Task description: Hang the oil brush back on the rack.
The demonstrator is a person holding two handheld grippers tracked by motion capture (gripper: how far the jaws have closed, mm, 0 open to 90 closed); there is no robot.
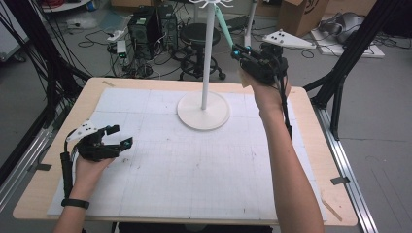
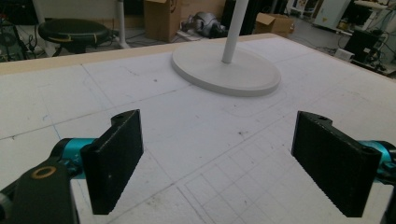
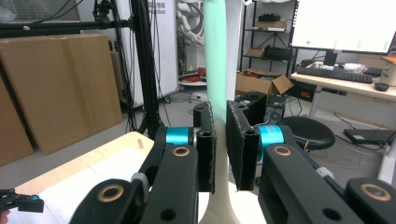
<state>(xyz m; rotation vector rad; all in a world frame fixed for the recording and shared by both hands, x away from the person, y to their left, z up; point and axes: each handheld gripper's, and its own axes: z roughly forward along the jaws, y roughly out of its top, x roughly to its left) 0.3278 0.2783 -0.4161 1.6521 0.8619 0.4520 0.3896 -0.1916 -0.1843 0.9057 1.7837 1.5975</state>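
Right gripper view shows a slim mint-green and cream plastic utensil handle standing upright, pinched between the pads of the right hand-held gripper, raised beside the white metal hanging stand. It looks light, rigid and smooth (likely slippery), so a grip on the flat mid-shaft seems safest. The left hand-held gripper rests wide apart and empty on the white gridded surface.

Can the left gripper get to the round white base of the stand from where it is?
Probably yes. The left gripper rests open on the mat, and bare mat lies between it and the base. The right gripper is up high, shut on a mint strip, out of the way.
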